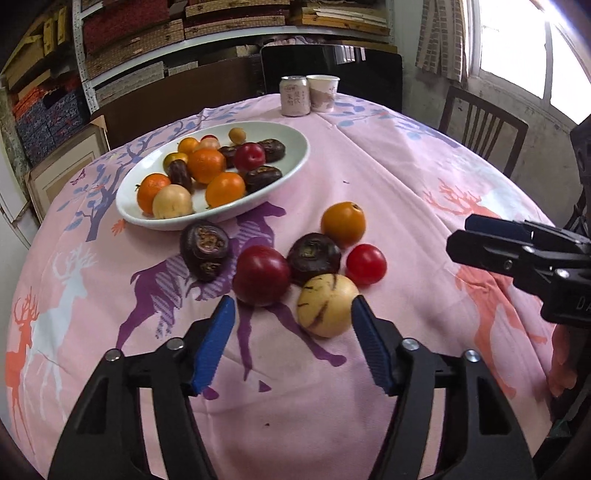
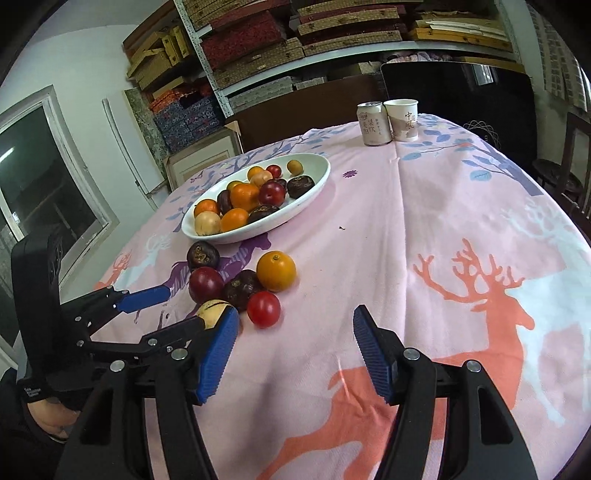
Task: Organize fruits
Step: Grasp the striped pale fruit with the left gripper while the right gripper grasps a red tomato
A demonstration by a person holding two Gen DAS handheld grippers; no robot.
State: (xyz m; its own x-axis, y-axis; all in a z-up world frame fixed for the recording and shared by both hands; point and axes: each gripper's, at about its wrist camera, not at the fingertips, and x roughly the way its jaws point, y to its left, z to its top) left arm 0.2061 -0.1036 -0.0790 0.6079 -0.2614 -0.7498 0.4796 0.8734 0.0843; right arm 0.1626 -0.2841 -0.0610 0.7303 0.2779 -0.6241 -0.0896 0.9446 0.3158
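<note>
A white oval plate (image 1: 295, 162) (image 2: 317, 186) holds several fruits. Loose on the pink cloth in front of it lie an orange (image 1: 342, 223) (image 2: 276, 270), a small red tomato (image 1: 365, 264) (image 2: 263, 308), a dark red plum (image 1: 260, 275) (image 2: 205, 284), two dark purple fruits (image 1: 204, 249) (image 1: 314, 256) and a pale yellow striped fruit (image 1: 327, 304) (image 2: 212, 312). My left gripper (image 1: 293, 314) (image 2: 181, 306) is open, its fingertips either side of the plum and yellow fruit, just short of them. My right gripper (image 2: 295, 325) (image 1: 458, 236) is open and empty, right of the fruits.
A drink can (image 1: 294, 95) (image 2: 373, 123) and a paper cup (image 1: 323, 92) (image 2: 402, 120) stand at the table's far edge. A dark chair (image 1: 484, 129) stands at the right. Shelves of boxes (image 1: 147, 33) line the back wall.
</note>
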